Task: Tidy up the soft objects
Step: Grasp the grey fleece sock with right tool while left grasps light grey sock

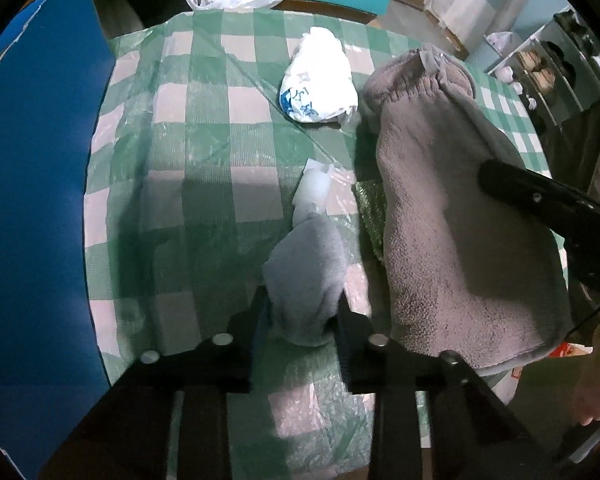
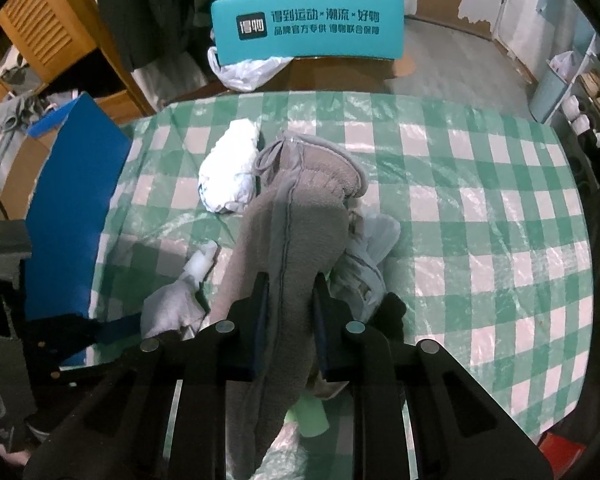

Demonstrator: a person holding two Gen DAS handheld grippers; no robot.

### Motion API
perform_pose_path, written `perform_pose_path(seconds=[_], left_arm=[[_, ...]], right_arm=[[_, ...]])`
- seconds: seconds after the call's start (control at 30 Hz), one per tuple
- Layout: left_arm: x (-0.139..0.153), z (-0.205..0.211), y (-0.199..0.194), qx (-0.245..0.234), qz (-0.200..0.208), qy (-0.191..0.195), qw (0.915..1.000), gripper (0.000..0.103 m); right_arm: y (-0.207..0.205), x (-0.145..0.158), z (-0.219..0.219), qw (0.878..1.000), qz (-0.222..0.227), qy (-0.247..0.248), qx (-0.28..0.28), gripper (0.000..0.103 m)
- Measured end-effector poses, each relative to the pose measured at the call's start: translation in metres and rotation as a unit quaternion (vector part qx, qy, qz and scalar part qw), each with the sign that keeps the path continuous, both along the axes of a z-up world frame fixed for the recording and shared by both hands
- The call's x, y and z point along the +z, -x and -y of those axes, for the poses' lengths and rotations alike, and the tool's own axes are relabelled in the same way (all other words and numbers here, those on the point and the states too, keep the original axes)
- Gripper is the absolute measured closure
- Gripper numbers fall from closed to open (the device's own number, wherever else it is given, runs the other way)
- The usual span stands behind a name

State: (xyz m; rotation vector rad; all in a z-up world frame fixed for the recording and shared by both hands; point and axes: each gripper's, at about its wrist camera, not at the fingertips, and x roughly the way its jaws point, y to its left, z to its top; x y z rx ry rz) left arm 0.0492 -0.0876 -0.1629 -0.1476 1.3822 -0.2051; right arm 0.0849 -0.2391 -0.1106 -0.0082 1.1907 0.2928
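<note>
Grey fleece towel (image 2: 296,216) sat clamped in the right gripper (image 2: 288,300) at frame centre; the left gripper (image 1: 300,312) pinched a pale grey cloth (image 1: 304,276) at lower centre.

Towel (image 2: 300,216) on table (image 2: 480,200), wrapped bundle (image 2: 230,172) left behind it, box (image 2: 308,28) beyond.

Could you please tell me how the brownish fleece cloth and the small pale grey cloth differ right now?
The brownish fleece cloth is far larger and hangs lifted in the right gripper; the small grey cloth sits bunched on the checked tablecloth, pinched by the left gripper. Both are soft, fuzzy and gripped.
</note>
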Motion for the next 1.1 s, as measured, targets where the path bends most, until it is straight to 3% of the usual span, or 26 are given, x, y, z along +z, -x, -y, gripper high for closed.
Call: perform_pose_path(seconds=[0.63, 1.0, 1.1], left_arm=[[0.054, -0.007, 0.009, -0.016, 0.077, -0.013, 0.9968, 0.081], [0.08, -0.024, 0.013, 0.005, 0.101, -0.006, 0.9948, 0.081], [0.076, -0.026, 0.014, 0.01, 0.097, -0.008, 0.9952, 0.081]], right_arm=[[0.013, 0.047, 0.001, 0.998, 0.044, -0.035, 0.003, 0.086], [0.016, 0.055, 0.001, 0.998, 0.056, -0.038, -0.001, 0.096], [0.012, 0.045, 0.002, 0.999, 0.027, -0.046, -0.002, 0.094]])
